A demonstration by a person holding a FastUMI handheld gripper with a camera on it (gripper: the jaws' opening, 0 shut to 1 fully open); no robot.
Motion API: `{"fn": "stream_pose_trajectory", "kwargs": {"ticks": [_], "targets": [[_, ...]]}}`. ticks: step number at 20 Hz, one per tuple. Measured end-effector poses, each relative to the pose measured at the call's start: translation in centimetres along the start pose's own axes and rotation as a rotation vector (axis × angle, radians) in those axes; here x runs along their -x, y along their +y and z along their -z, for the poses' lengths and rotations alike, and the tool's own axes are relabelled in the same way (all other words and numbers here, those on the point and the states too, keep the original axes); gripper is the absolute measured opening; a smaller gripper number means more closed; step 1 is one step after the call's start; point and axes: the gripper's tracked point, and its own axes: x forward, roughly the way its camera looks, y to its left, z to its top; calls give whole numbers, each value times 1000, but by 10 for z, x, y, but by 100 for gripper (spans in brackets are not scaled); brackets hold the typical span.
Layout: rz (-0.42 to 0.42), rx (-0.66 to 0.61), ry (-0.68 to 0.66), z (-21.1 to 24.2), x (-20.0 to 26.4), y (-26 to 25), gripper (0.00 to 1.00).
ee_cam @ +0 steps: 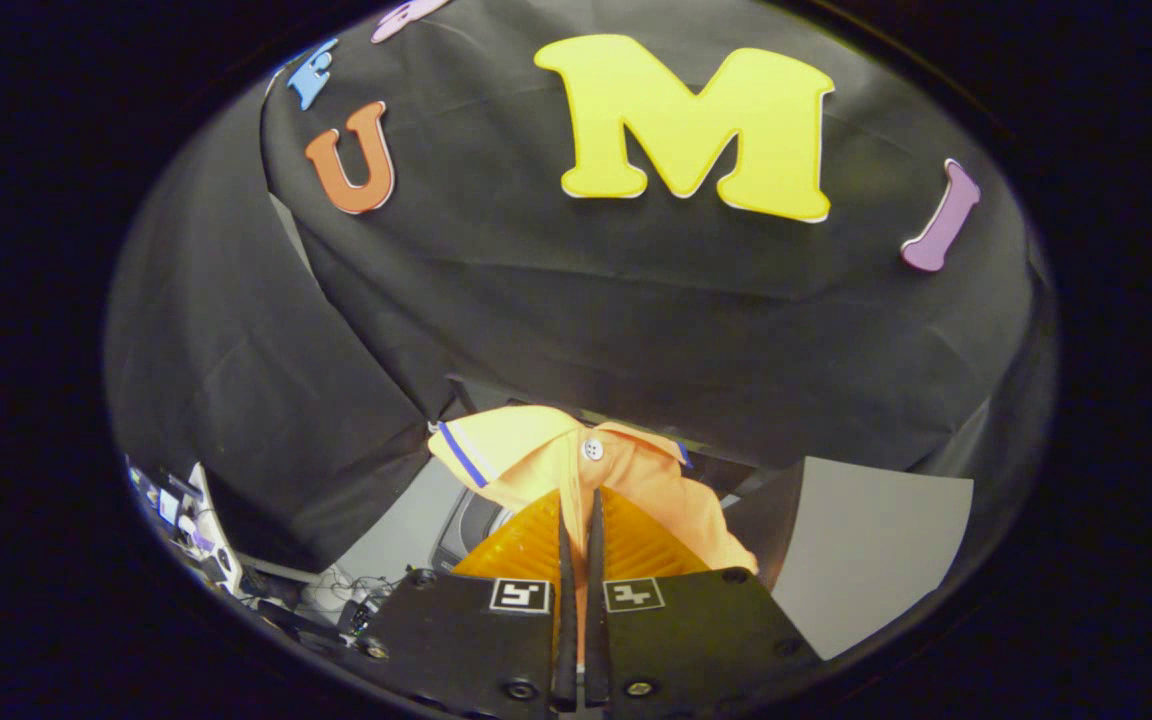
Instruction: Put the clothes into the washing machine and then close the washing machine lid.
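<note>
Tool [579, 505] clamped around orange shirt [576, 460]

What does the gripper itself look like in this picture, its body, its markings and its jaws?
The gripper has two flat black body blocks side by side, each with screws at its corners. Each block bears a small square black-and-white marker near its inner edge. Two thin, narrow jaws run forward from between the blocks, nearly parallel, tapering to the tips. Ribbed, translucent wedge-shaped parts flank the jaws.
</note>
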Motion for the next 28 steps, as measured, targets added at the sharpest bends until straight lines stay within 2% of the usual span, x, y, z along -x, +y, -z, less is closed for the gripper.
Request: {"fn": "stream_pose_trajectory", "kwargs": {"ticks": [5, 15, 22, 28], "targets": [[-21, -11, 61, 22, -32, 15, 7], [-1, -16, 136, 62, -94, 22, 7], [2, -86, 162, 93, -134, 22, 7], [11, -79, 159, 116, -167, 19, 7]]}}
